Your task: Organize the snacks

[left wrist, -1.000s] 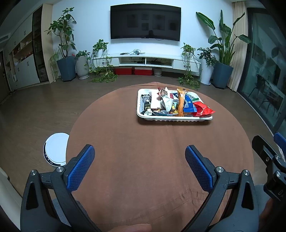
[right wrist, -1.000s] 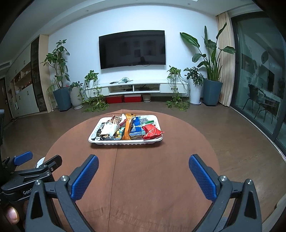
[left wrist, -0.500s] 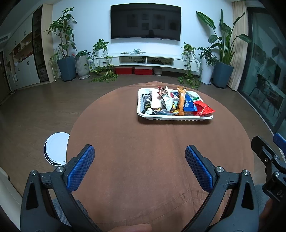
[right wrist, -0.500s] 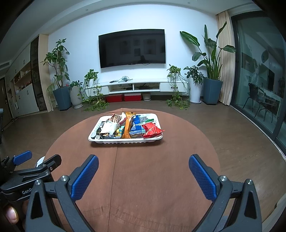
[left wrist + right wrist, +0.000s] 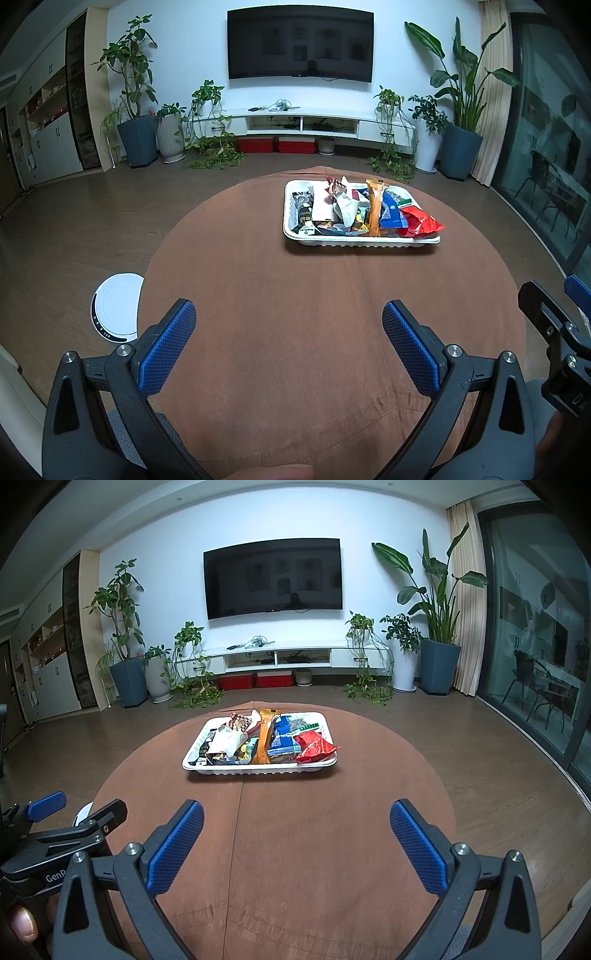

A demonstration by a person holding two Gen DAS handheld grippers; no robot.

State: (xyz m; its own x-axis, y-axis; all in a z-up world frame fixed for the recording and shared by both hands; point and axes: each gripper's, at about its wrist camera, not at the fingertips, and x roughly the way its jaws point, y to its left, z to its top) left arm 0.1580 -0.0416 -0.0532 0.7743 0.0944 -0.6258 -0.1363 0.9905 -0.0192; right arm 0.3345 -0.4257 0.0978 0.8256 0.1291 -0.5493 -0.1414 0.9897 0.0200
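A white tray (image 5: 364,242) (image 5: 258,770) full of mixed snack packets sits toward the far side of a round table under a brown cloth (image 5: 295,332) (image 5: 295,830). A red packet (image 5: 419,221) (image 5: 314,746) hangs over the tray's right end, and an orange packet (image 5: 375,206) (image 5: 266,738) lies across the middle. My left gripper (image 5: 290,334) is open near the table's front edge, well short of the tray, with nothing between its fingers. My right gripper (image 5: 295,829) is open too, beside the left one, also empty.
A white round device (image 5: 116,312) lies on the wooden floor left of the table. Potted plants (image 5: 127,642), a low white TV cabinet (image 5: 291,657) and a wall TV stand at the back. Glass doors (image 5: 535,627) run along the right.
Both grippers have risen or tilted slightly, so the tray sits a little lower in both views. Nothing on the table has moved.
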